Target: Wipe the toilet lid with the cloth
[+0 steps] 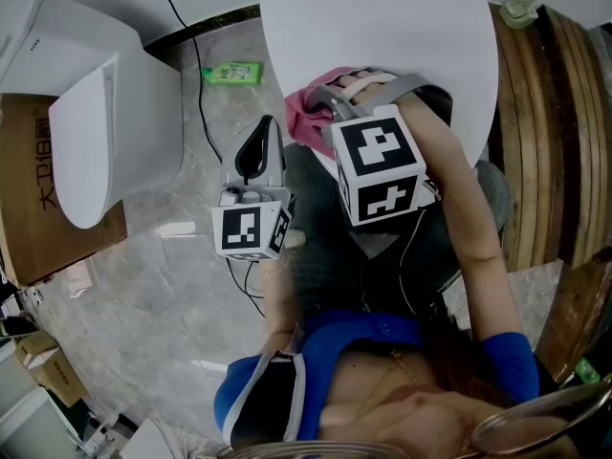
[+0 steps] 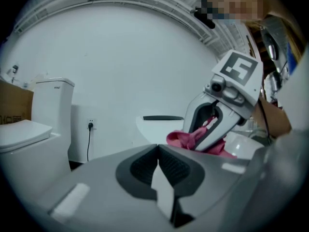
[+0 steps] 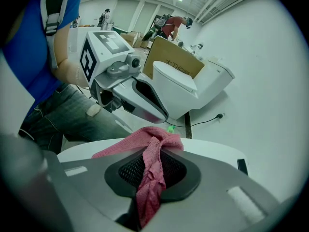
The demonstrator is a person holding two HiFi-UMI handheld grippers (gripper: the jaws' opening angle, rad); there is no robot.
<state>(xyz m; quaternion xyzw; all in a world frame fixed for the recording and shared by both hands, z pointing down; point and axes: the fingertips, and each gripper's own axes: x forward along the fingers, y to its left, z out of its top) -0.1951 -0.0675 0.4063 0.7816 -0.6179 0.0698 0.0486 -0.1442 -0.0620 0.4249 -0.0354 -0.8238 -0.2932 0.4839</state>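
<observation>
One pink cloth (image 3: 150,175), a nubbly loose-knit rag, is bunched into a twisted rope between the jaws of the right gripper (image 1: 337,98), which are pinched nearly together on it. Its free end fans out just ahead of the tips onto the toilet lid (image 1: 382,17), a smooth, glossy white oval. Left of that gripper and off the lid, the left gripper (image 2: 158,151) has its jaws closed, apparently on nothing. Beyond it stands a second white toilet (image 1: 105,132).

Spare toilet (image 1: 115,122); cardboard box (image 1: 38,232); perhaps green bottle (image 1: 232,73).
</observation>
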